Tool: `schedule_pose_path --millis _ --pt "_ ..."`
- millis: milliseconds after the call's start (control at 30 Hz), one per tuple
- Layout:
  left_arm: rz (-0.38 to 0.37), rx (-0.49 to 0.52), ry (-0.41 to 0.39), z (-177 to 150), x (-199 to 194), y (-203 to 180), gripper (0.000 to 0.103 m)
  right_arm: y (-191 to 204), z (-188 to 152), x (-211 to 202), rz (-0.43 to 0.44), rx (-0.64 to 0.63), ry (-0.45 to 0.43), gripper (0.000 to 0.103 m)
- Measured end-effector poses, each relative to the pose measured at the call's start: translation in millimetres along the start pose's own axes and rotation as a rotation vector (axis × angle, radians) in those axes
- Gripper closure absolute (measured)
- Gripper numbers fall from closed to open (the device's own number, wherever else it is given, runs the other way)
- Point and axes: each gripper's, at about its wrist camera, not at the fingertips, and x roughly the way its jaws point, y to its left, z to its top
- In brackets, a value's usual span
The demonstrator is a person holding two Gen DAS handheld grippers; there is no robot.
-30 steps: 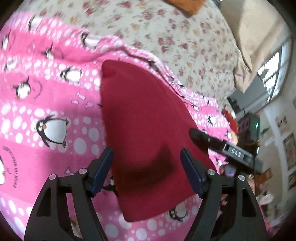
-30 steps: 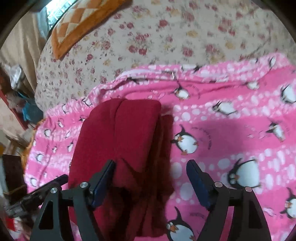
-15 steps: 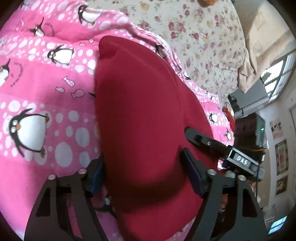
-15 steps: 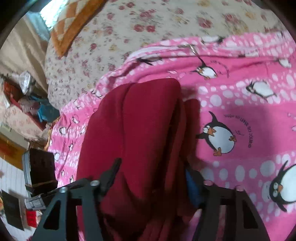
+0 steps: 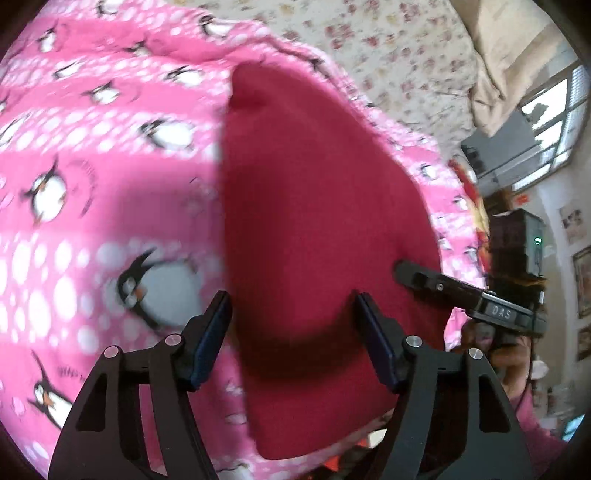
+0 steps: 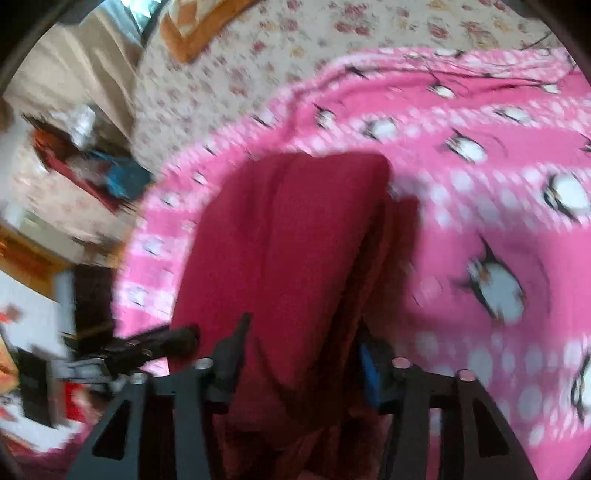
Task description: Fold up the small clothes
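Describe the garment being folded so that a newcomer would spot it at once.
A floral bedspread covers the bed, with a pink penguin blanket over it. On that blanket lies the dark red garment, a folded, plain bundle, the only unpatterned fabric there.

Dark red garment [image 5: 317, 206] on pink penguin-print blanket [image 5: 92, 206]; cream, red-flowered sheet [image 6: 280, 48]; orange checked cushion [image 6: 192, 26].

The left black two-finger gripper with blue pads [image 5: 291, 317] points steeply down, jaws apart, cloth lying between them untouched. The right black two-finger gripper [image 6: 303, 343] also tilts down, jaws opening with fabric bunched between them. A hand [image 5: 495, 347] grips its handle.
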Motion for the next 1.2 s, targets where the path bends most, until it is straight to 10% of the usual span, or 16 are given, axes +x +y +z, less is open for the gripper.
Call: schedule_pose_path --millis 333,667,900,1200 --pt "0.226 0.052 -0.195 -21 -39 -13 0.033 66 -35 -65 -0.232 -0.278 -0.198 0.050" --pt "0.354 0.067 -0.283 -44 -51 -20 0.033 77 -66 -7 -0.451 -0.431 -0.132 0.059" --pt "0.373 0.079 -0.346 -55 -67 -32 0.033 83 -70 -38 -0.401 -0.345 -0.203 0.059" --pt "0.423 0.136 -0.443 -73 -92 -58 0.033 104 -87 -73 -0.347 -0.242 -0.308 0.035"
